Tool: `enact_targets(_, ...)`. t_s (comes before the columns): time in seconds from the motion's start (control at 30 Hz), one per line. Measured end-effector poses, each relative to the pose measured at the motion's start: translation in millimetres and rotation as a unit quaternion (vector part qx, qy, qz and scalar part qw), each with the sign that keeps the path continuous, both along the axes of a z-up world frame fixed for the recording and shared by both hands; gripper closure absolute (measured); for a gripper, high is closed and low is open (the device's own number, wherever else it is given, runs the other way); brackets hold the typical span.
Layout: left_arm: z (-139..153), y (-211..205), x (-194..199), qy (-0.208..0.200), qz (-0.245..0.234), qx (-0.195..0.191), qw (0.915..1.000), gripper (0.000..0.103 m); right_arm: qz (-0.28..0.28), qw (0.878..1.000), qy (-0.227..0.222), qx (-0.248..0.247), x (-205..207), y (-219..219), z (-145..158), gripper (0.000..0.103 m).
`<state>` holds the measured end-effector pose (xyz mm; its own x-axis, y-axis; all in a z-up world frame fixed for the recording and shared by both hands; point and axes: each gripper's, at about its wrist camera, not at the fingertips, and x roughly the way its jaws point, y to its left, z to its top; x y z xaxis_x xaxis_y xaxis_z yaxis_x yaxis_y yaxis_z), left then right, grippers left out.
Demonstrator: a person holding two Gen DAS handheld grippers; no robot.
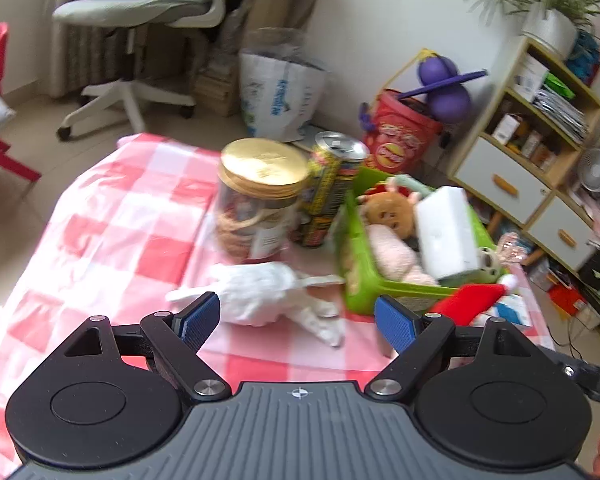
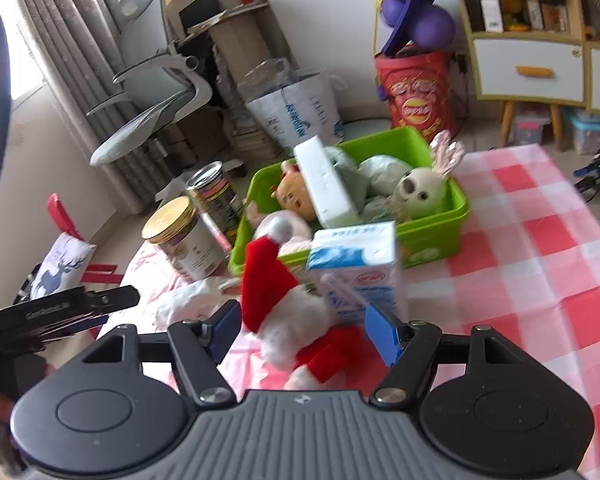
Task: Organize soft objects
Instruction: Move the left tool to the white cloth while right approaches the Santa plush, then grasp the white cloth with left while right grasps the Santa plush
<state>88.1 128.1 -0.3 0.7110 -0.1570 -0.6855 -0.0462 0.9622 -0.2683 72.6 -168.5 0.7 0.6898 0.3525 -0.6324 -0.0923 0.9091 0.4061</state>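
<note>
A green basket (image 1: 364,280) (image 2: 432,236) on the red-checked cloth holds a brown-faced doll (image 1: 392,208) (image 2: 294,196), a pink plush (image 1: 396,258), a white foam block (image 1: 446,232) (image 2: 326,178) and a pale bunny toy (image 2: 420,192). A white cloth glove (image 1: 272,296) (image 2: 188,300) lies on the cloth just ahead of my open left gripper (image 1: 298,322). A Santa plush (image 2: 288,308) (image 1: 474,300) in red and white lies between the open fingers of my right gripper (image 2: 302,330), untouched by the pads.
A gold-lidded cookie jar (image 1: 260,200) (image 2: 184,240) and a tall can (image 1: 332,188) (image 2: 218,196) stand left of the basket. A blue-white milk carton (image 2: 356,272) stands in front of it. Chair, bags and shelves lie beyond the table edge.
</note>
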Motion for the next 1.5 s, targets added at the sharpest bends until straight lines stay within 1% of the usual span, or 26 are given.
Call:
enact_targets(0.1,-7,13,3,0.013,0.03,-0.013,0.9994,0.021,0.007,1.0,0.009,0.009,2,7,-6,0.076)
enact_targets(0.2,-14,24,6,0.025,0.059,-0.03,0.9975,0.021,0.024,1.0,0.013,-0.003,4,20,-14,0.076)
enact_targets(0.27,-19,28,8,0.034,0.07,-0.033,0.9964,0.021,0.033,0.999,0.021,-0.011,7,28,-21,0.076)
enact_targets(0.4,-30,34,11,0.046,0.087,-0.037,0.9945,0.021,0.036,0.998,0.037,-0.03,12,43,-37,0.076)
enact_targets(0.53,-39,37,16,0.058,0.1,-0.056,0.9918,0.021,0.025,0.997,0.042,-0.065,16,58,-49,0.076)
enact_targets(0.63,-43,40,19,0.061,0.11,-0.07,0.9897,0.021,0.014,0.996,0.048,-0.075,21,64,-56,0.076)
enact_targets(0.83,-50,43,27,0.061,0.13,-0.091,0.9854,0.02,-0.019,0.993,0.03,-0.116,27,78,-62,0.074)
enact_targets(0.93,-56,41,34,0.063,0.132,-0.091,0.985,0.02,-0.037,0.99,0.027,-0.134,26,83,-65,0.074)
enact_targets(1.03,-59,37,42,0.058,0.125,-0.081,0.9872,0.02,-0.04,0.988,0.018,-0.147,26,85,-65,0.076)
enact_targets(1.13,-61,31,50,0.049,0.114,-0.067,0.99,0.02,-0.038,0.988,0.008,-0.149,22,87,-63,0.085)
enact_targets(1.17,-62,29,52,0.046,0.112,-0.063,0.9906,0.02,-0.034,0.987,0.005,-0.154,21,88,-62,0.089)
enact_targets(1.2,-63,27,54,0.044,0.11,-0.061,0.9911,0.02,-0.031,0.987,0.003,-0.155,20,87,-62,0.091)
enact_targets(1.3,-67,21,62,0.046,0.105,-0.058,0.9917,0.02,-0.02,0.988,0.0,-0.154,20,87,-62,0.093)
enact_targets(1.37,-70,16,67,0.049,0.101,-0.052,0.9923,0.02,-0.012,0.99,0.003,-0.142,20,84,-59,0.097)
enact_targets(1.43,-73,12,71,0.051,0.102,-0.044,0.9925,0.02,0.0,0.993,0.007,-0.121,20,80,-58,0.097)
enact_targets(1.5,-76,8,74,0.053,0.104,-0.035,0.9925,0.02,0.001,0.993,0.011,-0.12,19,79,-59,0.097)
